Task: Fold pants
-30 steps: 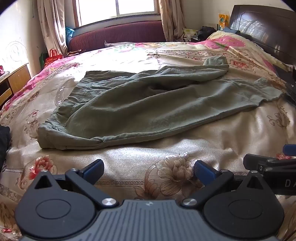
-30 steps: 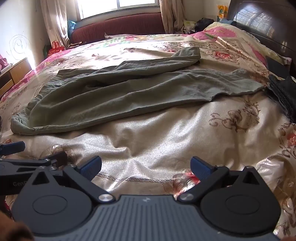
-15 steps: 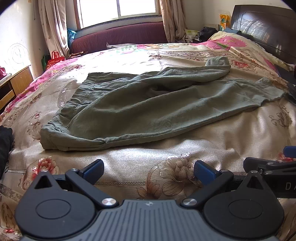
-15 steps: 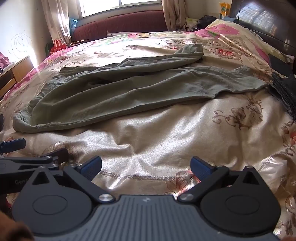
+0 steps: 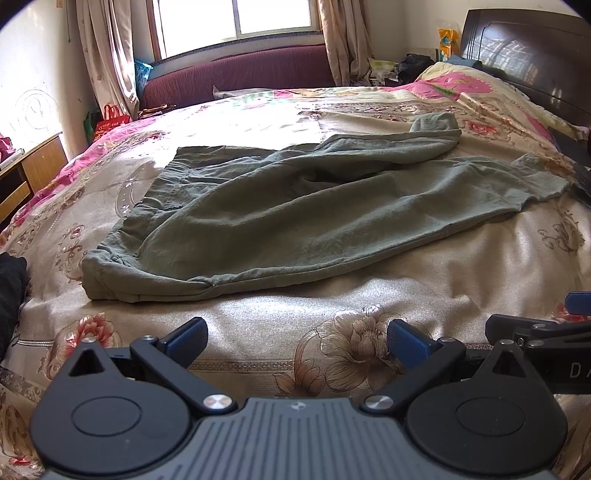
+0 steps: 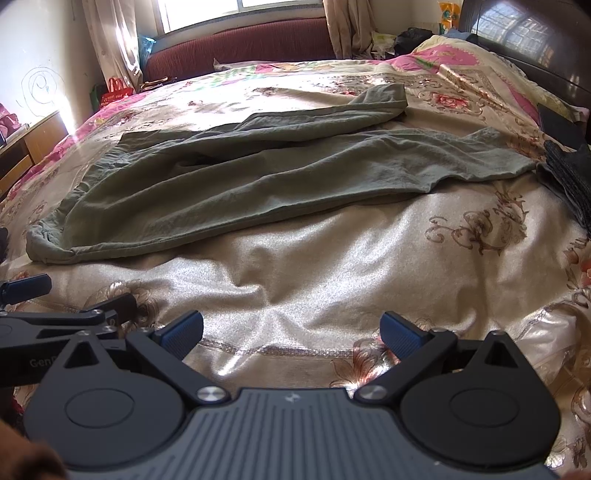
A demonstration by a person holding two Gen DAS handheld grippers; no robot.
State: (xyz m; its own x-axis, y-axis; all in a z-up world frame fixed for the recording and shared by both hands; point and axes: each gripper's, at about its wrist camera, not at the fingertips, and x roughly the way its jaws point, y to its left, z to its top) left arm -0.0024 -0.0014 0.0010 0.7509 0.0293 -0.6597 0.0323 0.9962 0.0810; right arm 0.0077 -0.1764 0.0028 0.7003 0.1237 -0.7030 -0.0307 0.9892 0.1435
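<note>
Lying spread across the middle of the bed, the grey-green pants rest flat on the floral satin bedspread. Waistband end sits toward the wooden nightstand side of the bed; both legs run toward the dark headboard. The leg farther from the tools lies partly on top of the nearer one at the crotch, its cuff bunched and turned up near the pink pillow. The nearer leg's cuff ends just beside a dark folded garment at the headboard side of the bed. The fabric is wrinkled and unfolded.

Left tool: blue-padded fingers spread wide, nothing between them, held above bare bedspread, apart from the pants' near edge. Right tool: fingers likewise spread wide and empty, above bedspread, well short of the pants. The two tools sit side by side; each appears at the edge of the other's view.

Beyond the bed on the side opposite the tools: a maroon upholstered bench under a bright window, with beige curtains either side. A black cloth item lies at the bed's edge on the nightstand side, near the waistband.
</note>
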